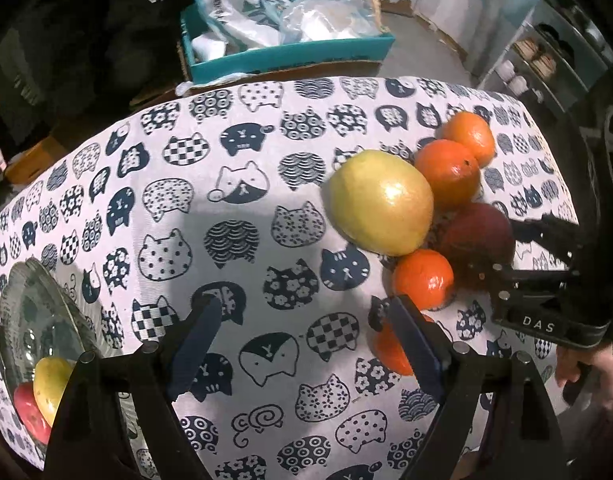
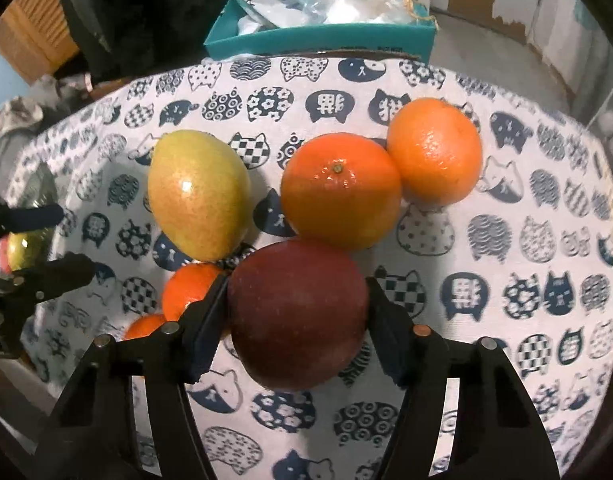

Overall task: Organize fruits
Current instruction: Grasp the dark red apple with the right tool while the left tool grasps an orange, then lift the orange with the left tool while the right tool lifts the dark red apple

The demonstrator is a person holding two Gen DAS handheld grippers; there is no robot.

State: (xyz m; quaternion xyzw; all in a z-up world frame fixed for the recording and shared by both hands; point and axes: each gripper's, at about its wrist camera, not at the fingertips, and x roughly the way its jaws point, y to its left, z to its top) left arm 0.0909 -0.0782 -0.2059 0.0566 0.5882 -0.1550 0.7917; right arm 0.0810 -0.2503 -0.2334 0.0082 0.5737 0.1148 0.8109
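Note:
My right gripper [image 2: 297, 280] is shut on a dark red apple [image 2: 298, 312], one pad pressed against each side. Beyond the apple lie a yellow-green fruit [image 2: 198, 200], two large oranges [image 2: 342, 192] [image 2: 434, 152] and two small ones [image 2: 190, 288] [image 2: 144, 326]. My left gripper [image 1: 304, 304] stands open above the cat-print cloth [image 1: 186, 208], nothing between its fingers. A small orange [image 1: 390, 352] is half hidden behind its right finger. At the left edge, a glass bowl [image 1: 34, 276] holds a yellow-green fruit [image 1: 52, 384] and a red one [image 1: 28, 412].
A teal box [image 1: 290, 52] full of plastic bags stands past the table's far edge. A shelf unit [image 1: 546, 60] is at the far right. A person's hand [image 1: 594, 376] holds the right gripper's handle. Dark clothing hangs at the back left.

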